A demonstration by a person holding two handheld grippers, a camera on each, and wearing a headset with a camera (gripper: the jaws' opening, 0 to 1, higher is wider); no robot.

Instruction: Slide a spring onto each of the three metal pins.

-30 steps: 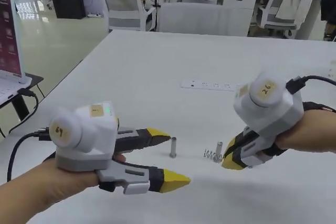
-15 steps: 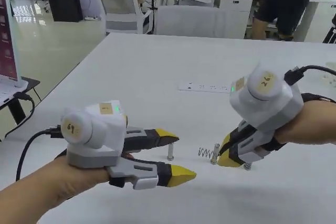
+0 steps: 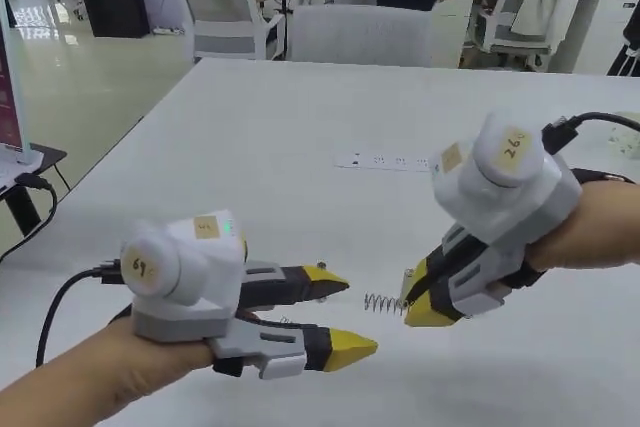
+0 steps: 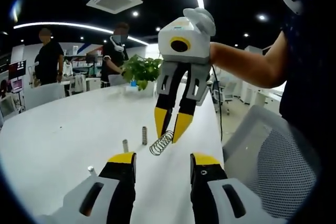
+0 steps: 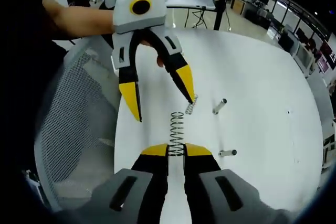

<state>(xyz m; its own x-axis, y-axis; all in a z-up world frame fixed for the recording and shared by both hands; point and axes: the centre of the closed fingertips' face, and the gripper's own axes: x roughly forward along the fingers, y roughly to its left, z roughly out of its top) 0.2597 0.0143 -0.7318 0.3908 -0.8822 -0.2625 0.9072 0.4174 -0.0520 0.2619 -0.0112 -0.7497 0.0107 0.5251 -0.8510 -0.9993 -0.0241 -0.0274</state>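
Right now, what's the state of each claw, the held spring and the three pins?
left claw: open, empty.
right claw: shut on the spring.
spring: gripped at one end, rest sticking out free.
near pin: upright, looks bare.
middle pin: upright, bare.
far pin: upright, looks ribbed, as if a coil already sits on it.

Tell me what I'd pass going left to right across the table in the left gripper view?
Nearest pin → middle pin → pin with a spring on it → loose spring, pinched by the right gripper.
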